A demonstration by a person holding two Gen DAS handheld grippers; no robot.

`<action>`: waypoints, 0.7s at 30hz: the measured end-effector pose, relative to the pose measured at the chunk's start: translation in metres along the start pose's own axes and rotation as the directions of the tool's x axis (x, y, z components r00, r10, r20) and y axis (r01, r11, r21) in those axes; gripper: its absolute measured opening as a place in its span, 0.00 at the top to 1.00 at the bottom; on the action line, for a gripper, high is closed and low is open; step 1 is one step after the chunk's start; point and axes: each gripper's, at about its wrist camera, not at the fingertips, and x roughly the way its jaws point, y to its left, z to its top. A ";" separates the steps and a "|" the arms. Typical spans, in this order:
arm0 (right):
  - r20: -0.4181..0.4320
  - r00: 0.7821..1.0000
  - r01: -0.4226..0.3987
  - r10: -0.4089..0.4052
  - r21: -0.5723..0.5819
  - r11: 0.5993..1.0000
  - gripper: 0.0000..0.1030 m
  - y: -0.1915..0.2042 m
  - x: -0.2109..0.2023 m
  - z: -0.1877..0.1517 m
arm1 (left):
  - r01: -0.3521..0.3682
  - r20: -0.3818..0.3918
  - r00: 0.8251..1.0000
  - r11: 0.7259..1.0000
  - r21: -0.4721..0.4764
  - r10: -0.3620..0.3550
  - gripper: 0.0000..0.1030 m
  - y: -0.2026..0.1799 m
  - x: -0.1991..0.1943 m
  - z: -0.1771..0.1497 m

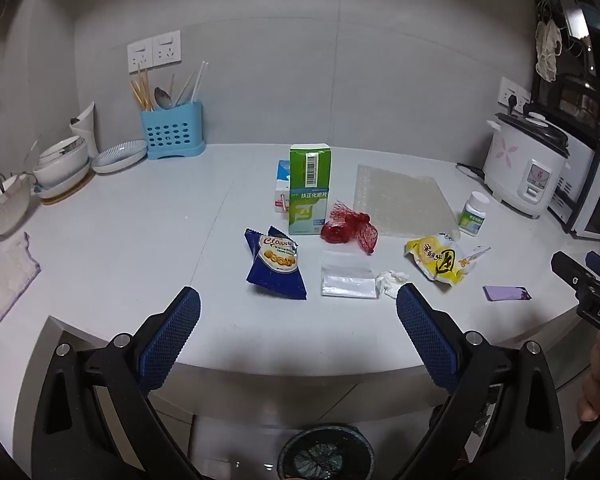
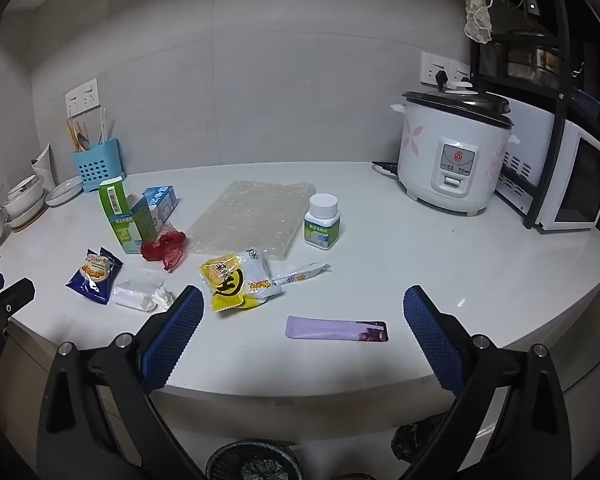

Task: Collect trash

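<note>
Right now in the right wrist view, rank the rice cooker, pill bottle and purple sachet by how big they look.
1. rice cooker
2. purple sachet, nearer the camera, so unsure
3. pill bottle

White rice cooker (image 2: 454,152) stands at the counter's (image 2: 440,264) right rear, a microwave (image 2: 576,184) just beside it. Blue utensil holder (image 1: 172,130) with chopsticks and spoon sits against the wall; stacked bowls (image 1: 62,160) at left

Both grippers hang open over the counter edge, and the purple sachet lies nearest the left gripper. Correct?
Not quite. The purple sachet lies nearest the right gripper, as the right wrist view shows. Both it and the left gripper are indeed open.
</note>
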 end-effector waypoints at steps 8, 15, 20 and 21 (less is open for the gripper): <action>-0.002 1.000 -0.009 0.009 0.004 1.000 0.07 -0.002 -0.001 -0.002 | -0.008 -0.006 1.000 1.000 0.001 0.008 0.07 -0.005 -0.002 -0.002; -0.002 1.000 -0.010 0.010 0.008 1.000 0.07 -0.004 -0.003 -0.002 | -0.008 -0.002 1.000 1.000 0.004 0.008 0.07 -0.005 -0.003 -0.002; -0.004 1.000 -0.008 0.008 0.010 1.000 0.07 -0.004 -0.003 -0.002 | -0.008 -0.002 1.000 1.000 0.007 0.008 0.07 -0.005 -0.003 -0.003; -0.004 1.000 -0.007 0.008 0.009 1.000 0.07 -0.003 -0.003 -0.003 | -0.008 -0.001 1.000 1.000 0.007 0.008 0.07 -0.005 -0.004 -0.003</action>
